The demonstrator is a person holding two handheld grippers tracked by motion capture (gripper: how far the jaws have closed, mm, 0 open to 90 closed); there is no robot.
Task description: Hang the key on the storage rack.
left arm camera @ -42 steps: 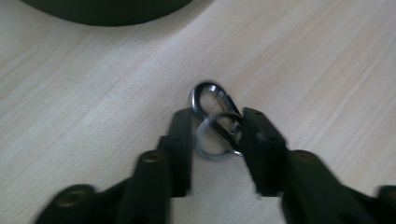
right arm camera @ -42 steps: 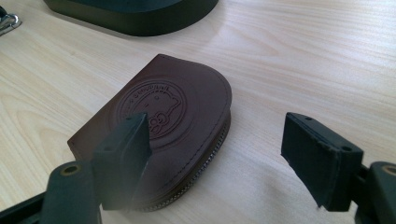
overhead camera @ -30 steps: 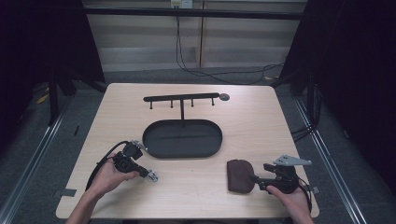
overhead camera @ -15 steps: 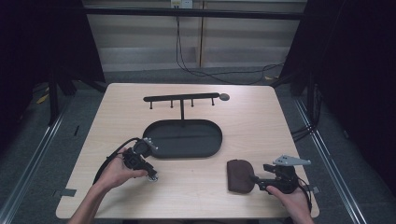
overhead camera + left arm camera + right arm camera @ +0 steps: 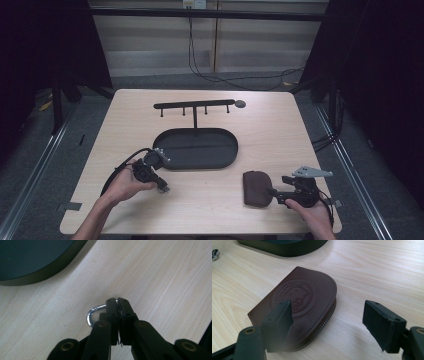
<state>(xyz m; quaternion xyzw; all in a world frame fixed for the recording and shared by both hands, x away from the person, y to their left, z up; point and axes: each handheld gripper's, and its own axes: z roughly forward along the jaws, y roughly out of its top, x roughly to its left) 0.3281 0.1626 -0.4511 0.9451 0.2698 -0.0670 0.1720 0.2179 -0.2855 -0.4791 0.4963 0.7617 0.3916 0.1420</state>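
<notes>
My left gripper lies low over the table just in front of the tray, and its jaws have just been closing. They are now shut on a small silver metal clasp, whose curved loop sticks out to one side. From above, the left gripper sits in a hand at the table's front left. A brown leather coin pouch with an embossed round emblem lies flat at the front right. My right gripper stands open just behind the pouch, one jaw over its edge, pads not pressing it; from above it is.
A dark oval tray sits mid-table, and its rim shows in both gripper views. Behind it stands a black rack with several hooks. A cable loops left of the left hand. Bare wood lies between the two hands.
The left hand has shifted slightly right toward the tray's front edge. The right hand and the pouch have not moved.
</notes>
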